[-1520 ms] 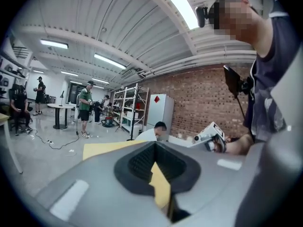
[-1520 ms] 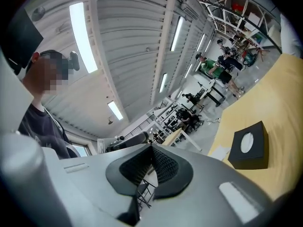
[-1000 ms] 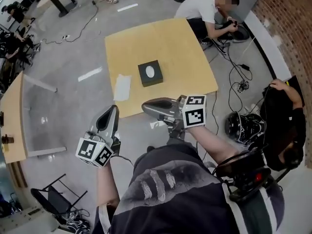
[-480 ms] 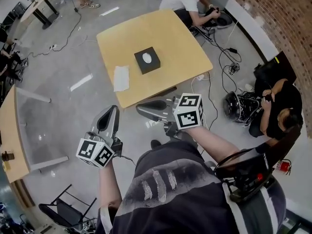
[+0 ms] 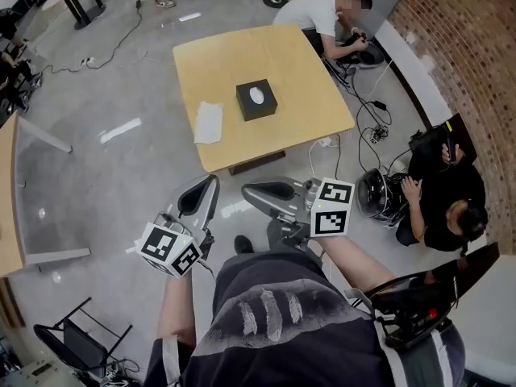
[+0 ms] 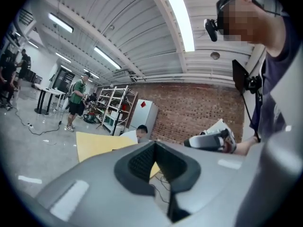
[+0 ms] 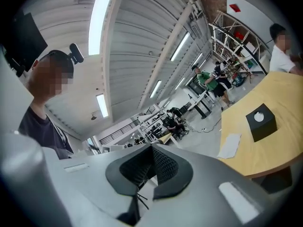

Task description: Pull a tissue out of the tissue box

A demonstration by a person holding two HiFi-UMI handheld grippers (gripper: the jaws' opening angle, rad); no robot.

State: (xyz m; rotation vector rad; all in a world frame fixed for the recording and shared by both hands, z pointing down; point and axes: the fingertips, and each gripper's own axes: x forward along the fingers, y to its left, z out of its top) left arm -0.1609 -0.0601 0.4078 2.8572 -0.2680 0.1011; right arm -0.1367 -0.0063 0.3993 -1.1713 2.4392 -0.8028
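Standing back from a square wooden table [image 5: 298, 79], a person holds the left gripper [image 5: 203, 193] with its jaws pressed together on nothing. On the table, a white sheet [image 5: 209, 122] lies near the left side of the black tissue box [image 5: 256, 99], well apart from both tools. The right gripper [image 5: 256, 191] also has its jaws together, with nothing between them.

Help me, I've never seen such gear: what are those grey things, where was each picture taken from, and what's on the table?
No robot: a person holds tongs in each hand, the left tongs and the right tongs. One picture looks down from a camera on the person's head; the other two come from cameras riding on the tongs. Both tongs are shut and hold nothing. The wooden table carries a black tissue box and, apart from it, a white sheet.
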